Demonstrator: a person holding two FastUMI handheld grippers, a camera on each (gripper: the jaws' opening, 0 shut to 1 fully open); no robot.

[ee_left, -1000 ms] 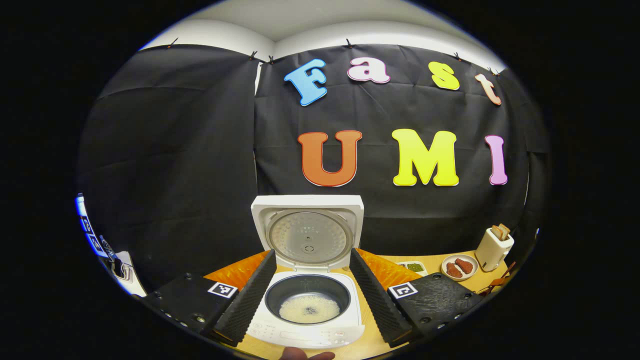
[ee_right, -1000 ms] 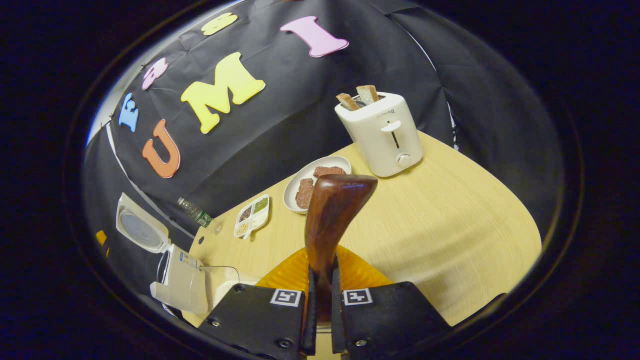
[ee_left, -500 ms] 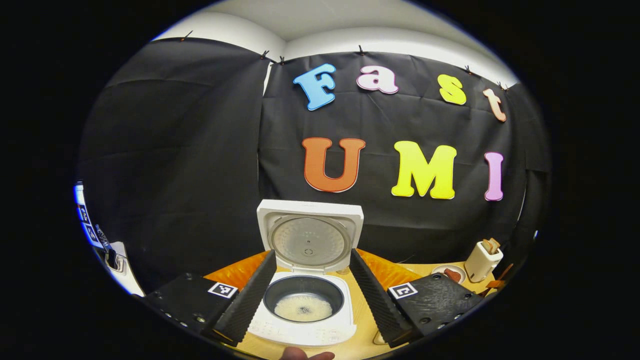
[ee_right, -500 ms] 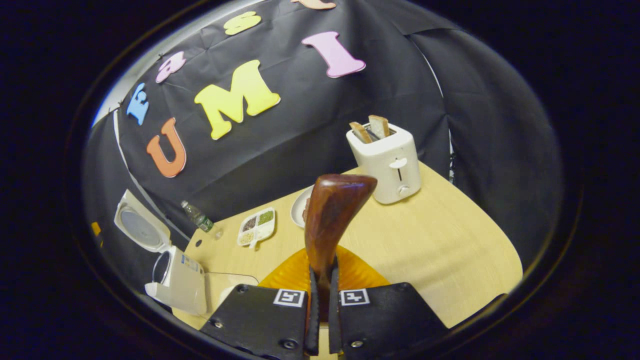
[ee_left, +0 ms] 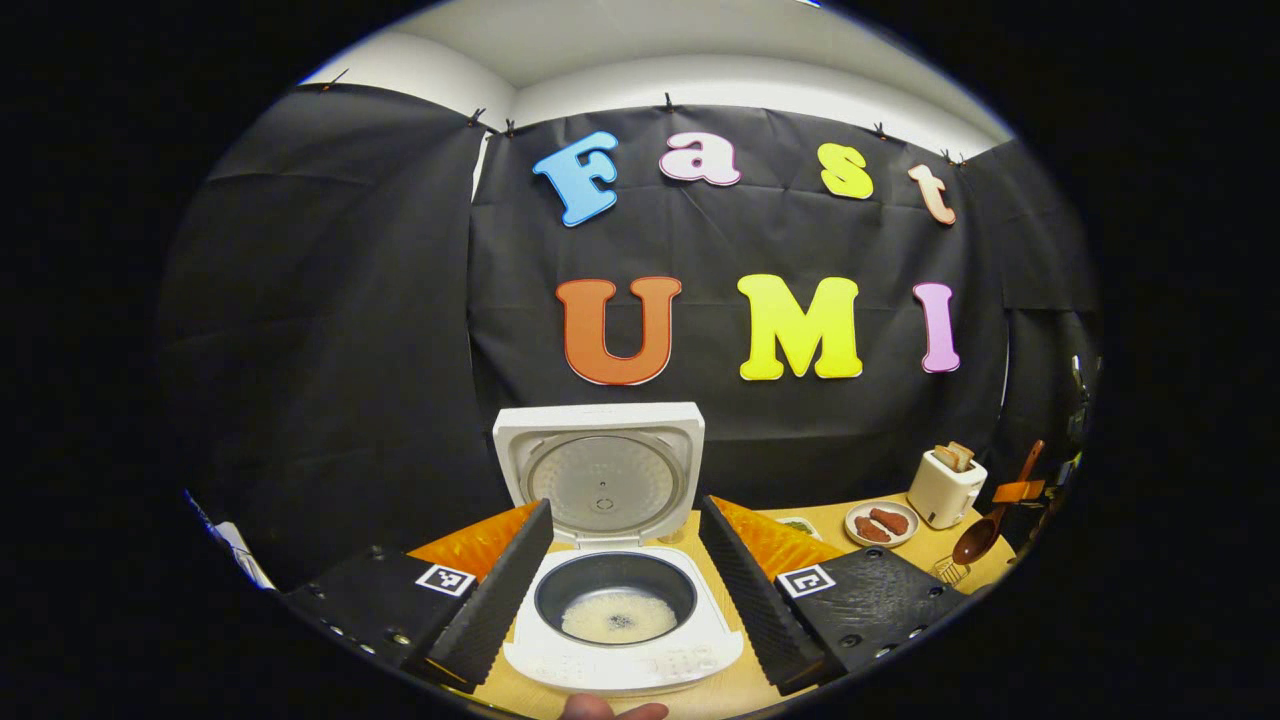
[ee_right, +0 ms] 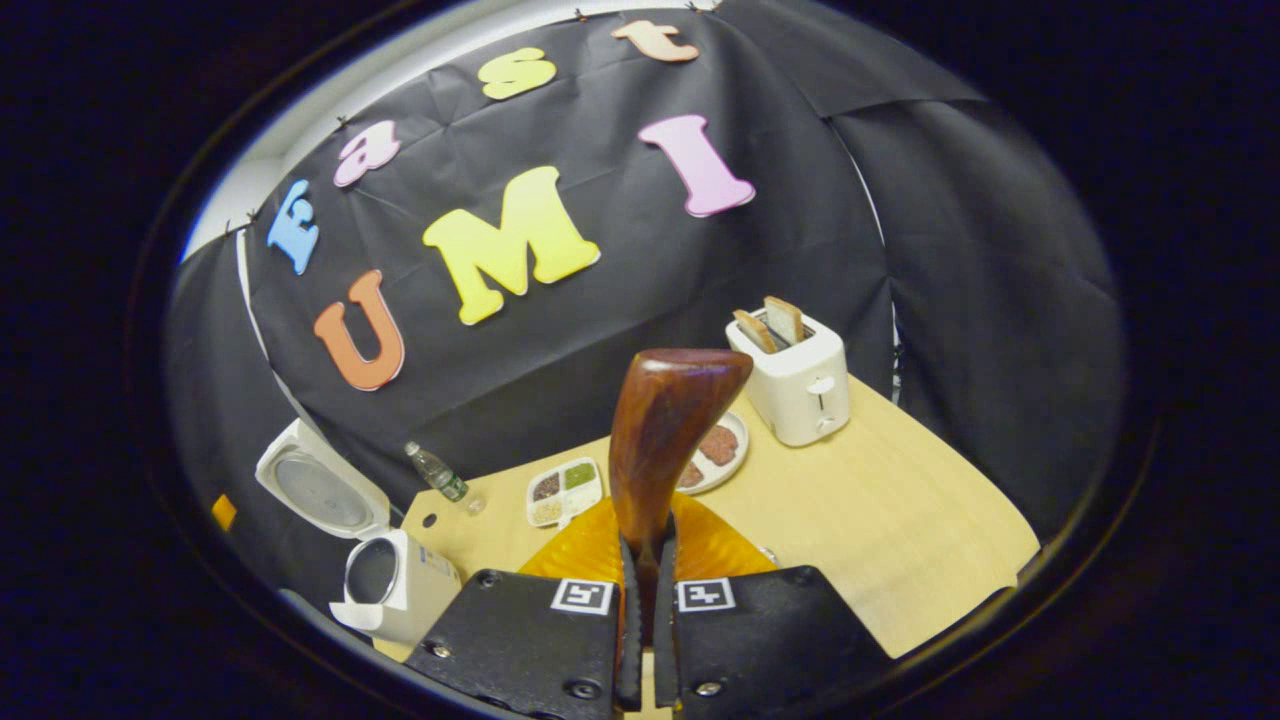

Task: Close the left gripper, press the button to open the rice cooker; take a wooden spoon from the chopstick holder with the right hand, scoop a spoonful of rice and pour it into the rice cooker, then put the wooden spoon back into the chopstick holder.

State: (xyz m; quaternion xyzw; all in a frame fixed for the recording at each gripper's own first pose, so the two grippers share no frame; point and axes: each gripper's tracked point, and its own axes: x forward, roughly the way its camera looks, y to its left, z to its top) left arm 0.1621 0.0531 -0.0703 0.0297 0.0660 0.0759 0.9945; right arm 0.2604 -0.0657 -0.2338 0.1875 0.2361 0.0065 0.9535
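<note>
Nothing legible on any object — the rice cooker has faint markings on its front panel, too small to read, and the bottle carries a green label, blurred. The square black-and-white markers on the grippers hold patterns, not text.

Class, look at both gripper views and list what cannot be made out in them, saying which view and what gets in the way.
- Chopstick holder: in the right gripper view, the right gripper and the brown wooden spoon it clamps cover the spot below.
- White rice cooker: front edge cut off in the left gripper view.
- White compartment tray: contents too small to identify, right gripper view.
</note>
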